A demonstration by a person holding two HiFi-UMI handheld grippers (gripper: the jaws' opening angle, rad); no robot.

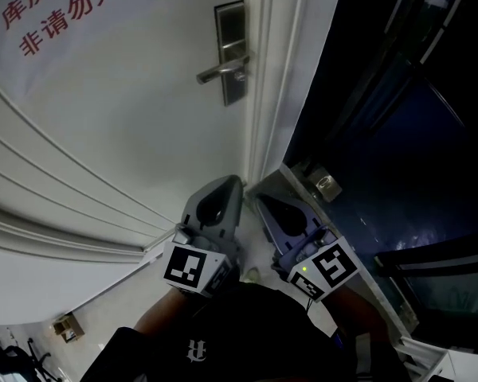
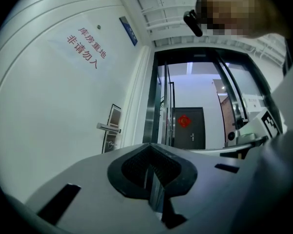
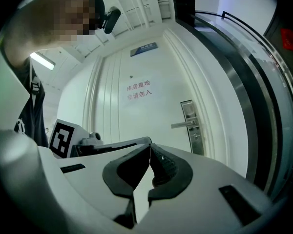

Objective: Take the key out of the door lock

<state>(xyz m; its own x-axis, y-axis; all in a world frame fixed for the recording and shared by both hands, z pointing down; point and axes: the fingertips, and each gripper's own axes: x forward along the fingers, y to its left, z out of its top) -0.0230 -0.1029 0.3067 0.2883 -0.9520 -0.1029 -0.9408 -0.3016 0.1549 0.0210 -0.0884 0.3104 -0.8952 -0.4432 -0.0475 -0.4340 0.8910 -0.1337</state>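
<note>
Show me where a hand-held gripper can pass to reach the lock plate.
Open: the bare white door face left of and below the lever handle. Tight: right of the lock plate, where the door frame runs close beside it.

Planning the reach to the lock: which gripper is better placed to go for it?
Left, narrowly: in the head view the left gripper lies straight below the lock, the right gripper off toward the door frame. Both are shut and empty.

- Left gripper (image 1: 223, 189): jaws pressed together, nothing between them.
- Right gripper (image 1: 264, 203): jaws pressed together, empty.
- The two sit just beside each other, tips pointing the same way, marker cubes rearward.
</note>
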